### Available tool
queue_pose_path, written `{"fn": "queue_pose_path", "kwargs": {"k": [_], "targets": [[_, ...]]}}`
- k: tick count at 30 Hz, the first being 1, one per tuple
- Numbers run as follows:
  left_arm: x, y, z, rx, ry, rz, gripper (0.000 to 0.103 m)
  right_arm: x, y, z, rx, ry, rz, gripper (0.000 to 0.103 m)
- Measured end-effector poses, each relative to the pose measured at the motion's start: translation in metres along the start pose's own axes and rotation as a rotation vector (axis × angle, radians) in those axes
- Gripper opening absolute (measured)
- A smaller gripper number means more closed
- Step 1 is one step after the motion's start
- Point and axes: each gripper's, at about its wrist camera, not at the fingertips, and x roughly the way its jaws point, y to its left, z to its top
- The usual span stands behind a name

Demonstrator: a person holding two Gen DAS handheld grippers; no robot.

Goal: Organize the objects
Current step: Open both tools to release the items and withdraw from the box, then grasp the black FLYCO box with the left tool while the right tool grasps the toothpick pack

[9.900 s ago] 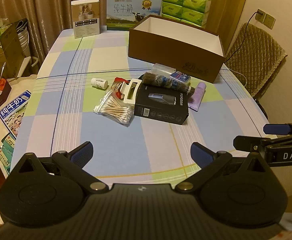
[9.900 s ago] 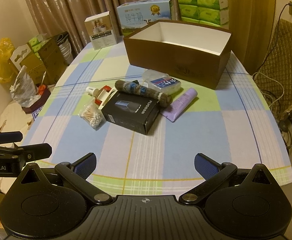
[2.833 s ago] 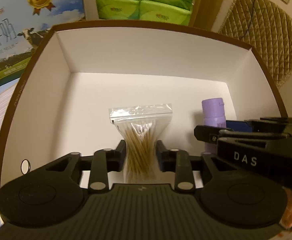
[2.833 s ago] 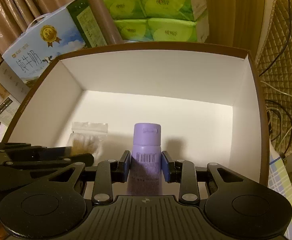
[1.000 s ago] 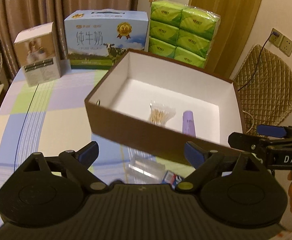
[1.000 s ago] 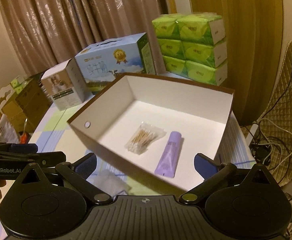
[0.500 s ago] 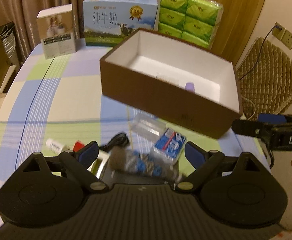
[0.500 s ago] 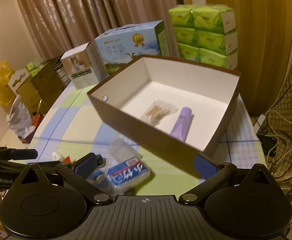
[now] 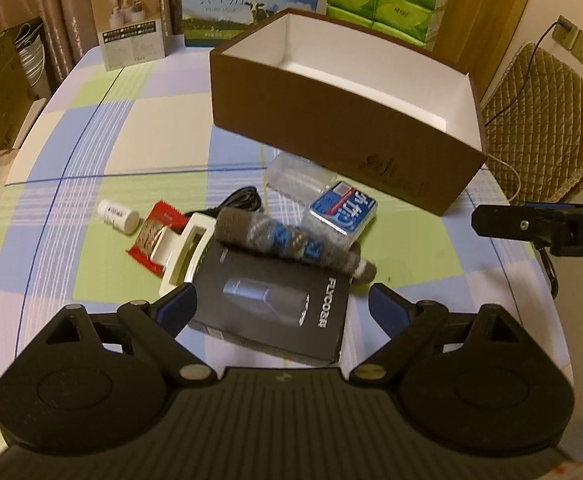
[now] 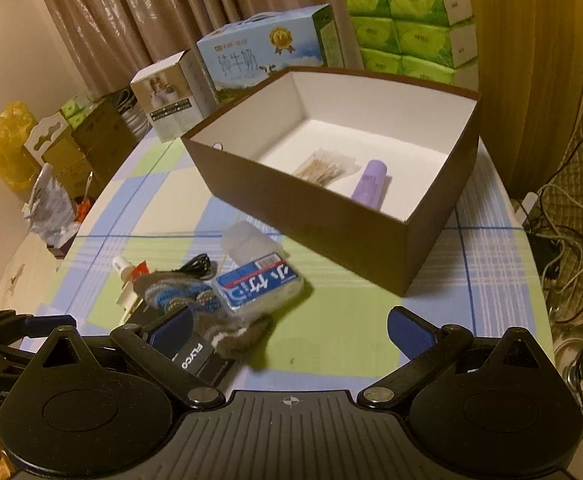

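Near the middle of the table (image 9: 91,128), a small heap of things is waiting just in front of the brown box (image 9: 331,120), close enough to be lifted in one at a time. Going left to right across the heap, one white pill bottle (image 9: 117,216) is lying on its side, then one red packet (image 9: 153,236) and one white clip (image 9: 183,252), the clip leaning on one black carton (image 9: 275,316). One rolled sock (image 9: 295,244) is lying across the carton's far edge, with one blue tissue pack (image 9: 343,212) and one clear plastic case (image 9: 297,178) just beyond it, toward the box. Inside the box, one bag of cotton swabs (image 10: 327,168) and one purple tube (image 10: 369,184) are lying side by side on the floor, already put away, I would say. The left gripper (image 9: 283,308) is hovering over the carton with its jaws spread wide and nothing between them. The right gripper (image 10: 289,330) is hanging above the table's near edge, equally wide and empty, probably lining up for the next pick.
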Motion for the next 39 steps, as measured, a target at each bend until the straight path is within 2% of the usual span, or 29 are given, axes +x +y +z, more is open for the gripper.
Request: {"fn": "queue_pose_path", "kwargs": {"k": [8, 14, 21, 27, 32, 36, 39], "targets": [[0.012, -0.006, -0.013, -0.011, 0.02, 0.018, 0.09, 0.007, -0.008, -0.012, 0.01, 0.044, 0.001, 0.101], [0.03, -0.014, -0.026, 0.018, 0.055, 0.045, 0.09, 0.013, -0.019, -0.02, 0.032, 0.081, -0.008, 0.101], [0.051, -0.028, -0.037, 0.112, 0.064, 0.112, 0.091, 0.021, -0.027, -0.026, 0.055, 0.119, -0.011, 0.101], [0.066, -0.029, -0.044, 0.152, 0.055, 0.156, 0.091, 0.029, -0.028, -0.027, 0.05, 0.146, -0.006, 0.101], [0.062, -0.009, -0.049, 0.082, 0.064, 0.168, 0.092, 0.036, -0.03, -0.025, 0.041, 0.16, -0.006, 0.101], [0.053, 0.027, -0.058, -0.018, 0.069, 0.231, 0.093, 0.043, -0.028, -0.023, 0.031, 0.173, -0.005, 0.101], [0.049, 0.059, -0.064, -0.092, 0.082, 0.312, 0.091, 0.049, -0.025, -0.021, 0.02, 0.185, 0.001, 0.101]]}}
